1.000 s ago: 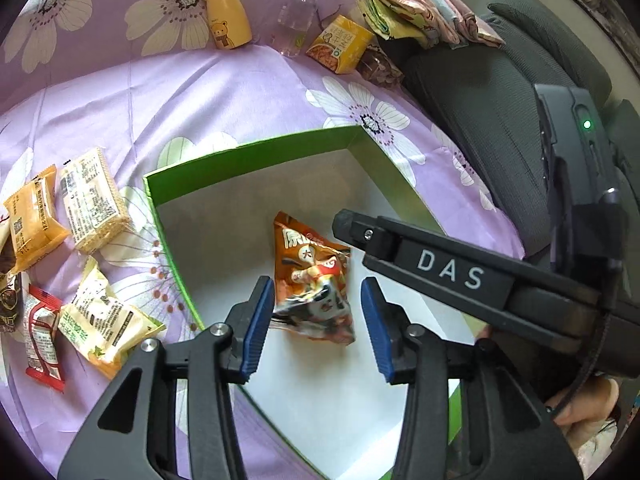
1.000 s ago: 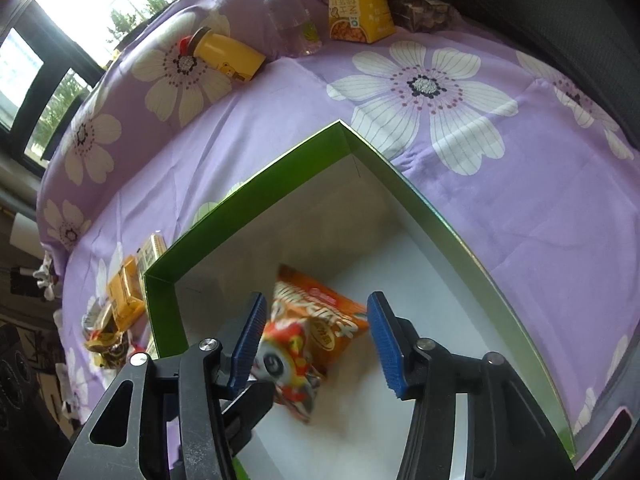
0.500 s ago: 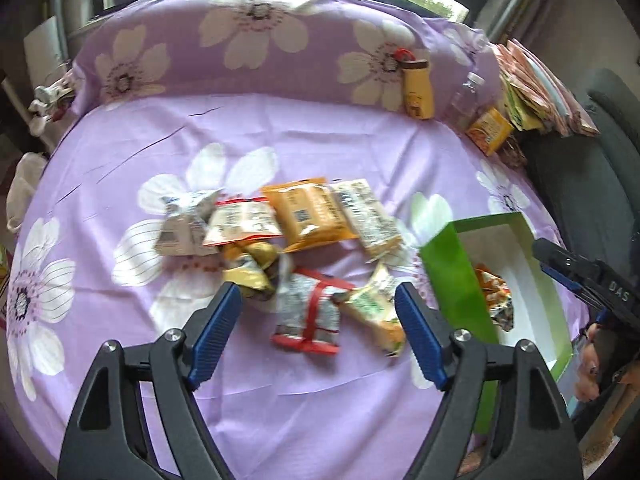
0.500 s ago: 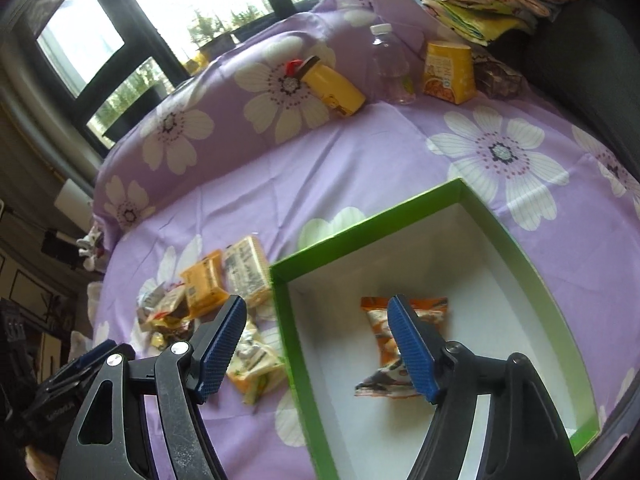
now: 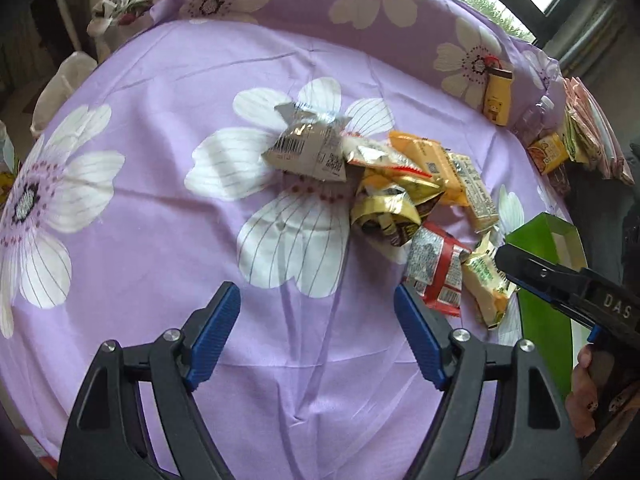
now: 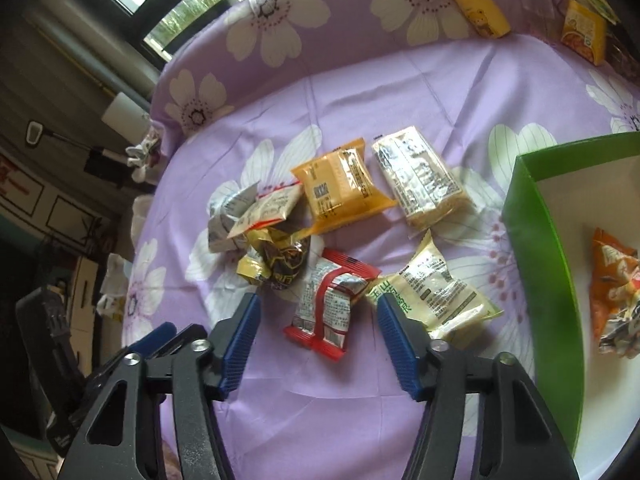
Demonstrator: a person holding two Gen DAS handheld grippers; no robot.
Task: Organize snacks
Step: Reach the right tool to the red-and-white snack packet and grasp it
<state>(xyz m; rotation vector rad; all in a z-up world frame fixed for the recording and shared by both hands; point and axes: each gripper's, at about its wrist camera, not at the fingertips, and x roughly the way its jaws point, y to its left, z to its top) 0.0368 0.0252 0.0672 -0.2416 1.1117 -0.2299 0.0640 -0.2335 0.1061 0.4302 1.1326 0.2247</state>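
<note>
Several snack packets lie in a loose pile on the purple flowered cloth [image 5: 160, 240]. A red and silver packet [image 6: 330, 300] lies between the tips of my right gripper [image 6: 318, 322], which is open and empty above it. A pale green-lettered packet [image 6: 434, 296], an orange packet [image 6: 340, 188] and a cracker packet [image 6: 420, 180] lie around it. The green box [image 6: 536, 240] at right holds an orange snack bag [image 6: 614, 292]. My left gripper [image 5: 318, 320] is open and empty over bare cloth, left of the pile; a silver packet [image 5: 308, 152] lies ahead.
A yellow bottle [image 5: 497, 98], a clear bottle [image 5: 532, 120] and an orange carton [image 5: 548, 154] stand along the far edge of the bed. Folded cloths [image 5: 592, 132] lie at the far right. The right gripper's body [image 5: 568, 288] crosses the left wrist view at right.
Both grippers have pulled back out of the green box and swung left over the snack pile. The orange bag stays in the box. Both jaws have opened wider.
</note>
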